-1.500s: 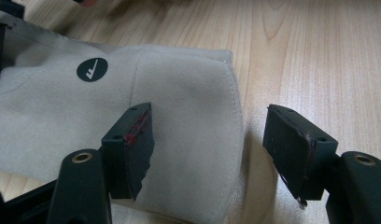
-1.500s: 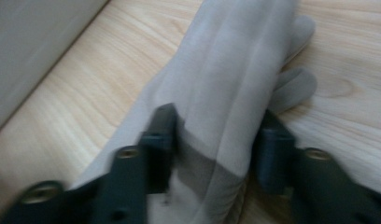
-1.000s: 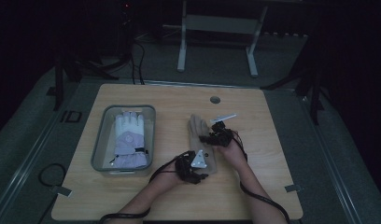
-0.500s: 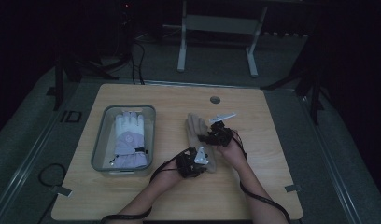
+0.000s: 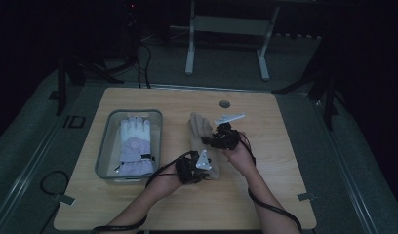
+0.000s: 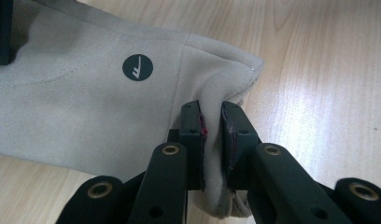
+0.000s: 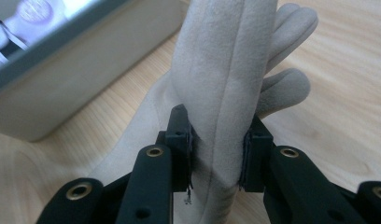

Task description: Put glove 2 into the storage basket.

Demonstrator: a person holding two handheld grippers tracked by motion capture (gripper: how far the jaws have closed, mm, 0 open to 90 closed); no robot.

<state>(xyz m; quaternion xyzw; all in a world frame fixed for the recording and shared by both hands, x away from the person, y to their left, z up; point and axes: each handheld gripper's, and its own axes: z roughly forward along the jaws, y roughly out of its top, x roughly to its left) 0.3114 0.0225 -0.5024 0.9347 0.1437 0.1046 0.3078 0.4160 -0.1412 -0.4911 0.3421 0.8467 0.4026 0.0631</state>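
Note:
A beige suede glove (image 5: 199, 126) lies at the middle of the wooden table (image 5: 285, 161), fingers pointing away from the person. My left gripper (image 5: 201, 163) is at its cuff end. In the left gripper view my left gripper (image 6: 213, 128) is shut on a pinched fold of the glove's (image 6: 86, 93) cuff edge, near a round dark logo (image 6: 137, 67). My right gripper (image 5: 211, 141) is at the glove's right side. In the right gripper view my right gripper (image 7: 216, 140) is shut on a raised fold of the glove (image 7: 226, 70) below its fingers.
A grey tray (image 5: 105, 146) stands left of the beige glove and holds a white and lavender glove (image 5: 133, 144). Its wall (image 7: 62, 70) rises close behind the right gripper's jaws. A round grommet (image 5: 225, 104) sits near the table's far edge. Cables trail toward the person.
Both hands have risen a little and drawn the beige glove up with them. The left gripper now sits closer against the cuff.

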